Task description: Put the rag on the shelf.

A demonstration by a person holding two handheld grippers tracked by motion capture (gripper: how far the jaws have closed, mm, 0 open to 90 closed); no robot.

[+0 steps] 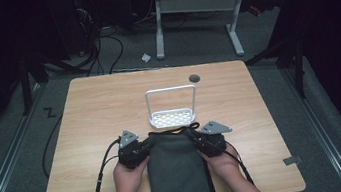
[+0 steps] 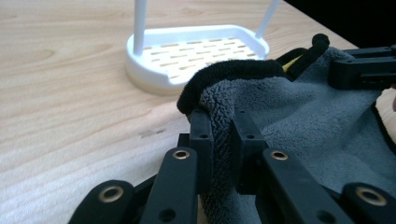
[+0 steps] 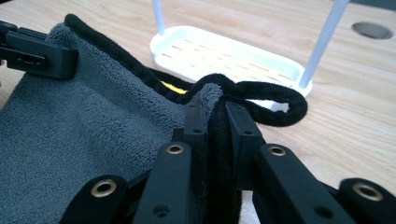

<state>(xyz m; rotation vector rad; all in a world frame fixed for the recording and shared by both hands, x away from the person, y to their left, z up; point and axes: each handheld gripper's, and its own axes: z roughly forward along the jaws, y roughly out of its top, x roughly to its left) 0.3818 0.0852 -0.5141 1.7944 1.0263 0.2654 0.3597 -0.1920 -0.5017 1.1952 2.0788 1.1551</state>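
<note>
A grey towel with black edging (image 1: 176, 171) lies along the near middle of the wooden table, folded into a long strip. My left gripper (image 1: 138, 151) is shut on its far left corner; in the left gripper view the grey cloth (image 2: 224, 126) is pinched between the two black jaws. My right gripper (image 1: 205, 141) is shut on the far right corner, where the towel's black hem (image 3: 219, 126) is squeezed between its jaws. A small yellow tag (image 3: 173, 87) peeks out at the far edge. Just beyond the towel stands a white slotted rack (image 1: 173, 118) with a tall hoop handle.
The table's bare wood (image 1: 100, 111) stretches to the left, right and far side of the rack. A dark round cable hole (image 1: 194, 78) sits near the far edge. Cables trail from both grippers toward the near edge. Beyond the table stands a white desk frame (image 1: 195, 17).
</note>
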